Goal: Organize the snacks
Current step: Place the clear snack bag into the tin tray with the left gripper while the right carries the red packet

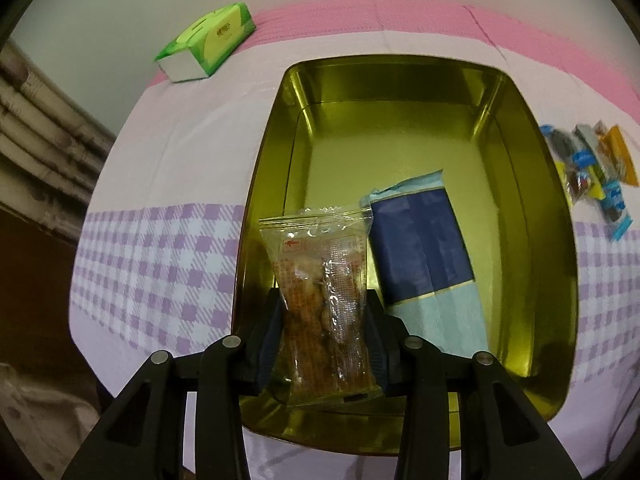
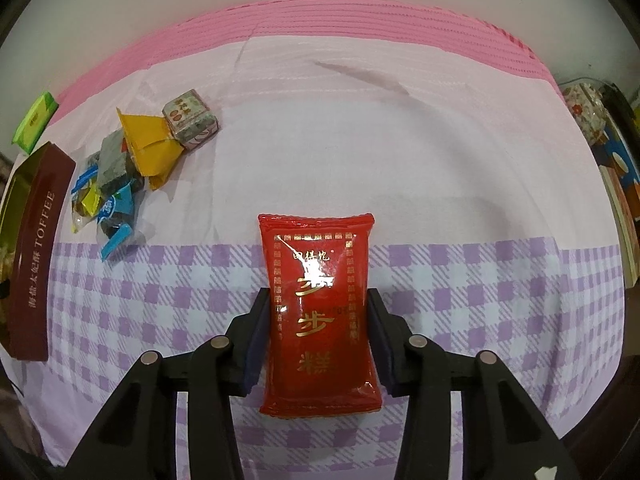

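In the left wrist view, my left gripper (image 1: 324, 300) is shut on a clear packet (image 1: 320, 264) of brown snack, held upright over the near end of an open gold tin (image 1: 400, 62). A dark blue and teal packet (image 1: 424, 248) lies inside the tin just to the right. In the right wrist view, my right gripper (image 2: 318, 300) is shut on a red packet (image 2: 316, 248) with gold lettering, its pads against both long edges, above the checked cloth. A pile of loose snacks (image 2: 128, 164) lies to the upper left, between it and the tin's brown side (image 2: 38, 264).
A green tissue pack (image 1: 208, 42) sits on the cloth at the far left, near the table's edge. The same snack pile (image 1: 592, 168) lies right of the tin. A square wrapped sweet (image 2: 191, 118) tops the pile. Books and a patterned jar (image 2: 588, 112) stand at the far right.
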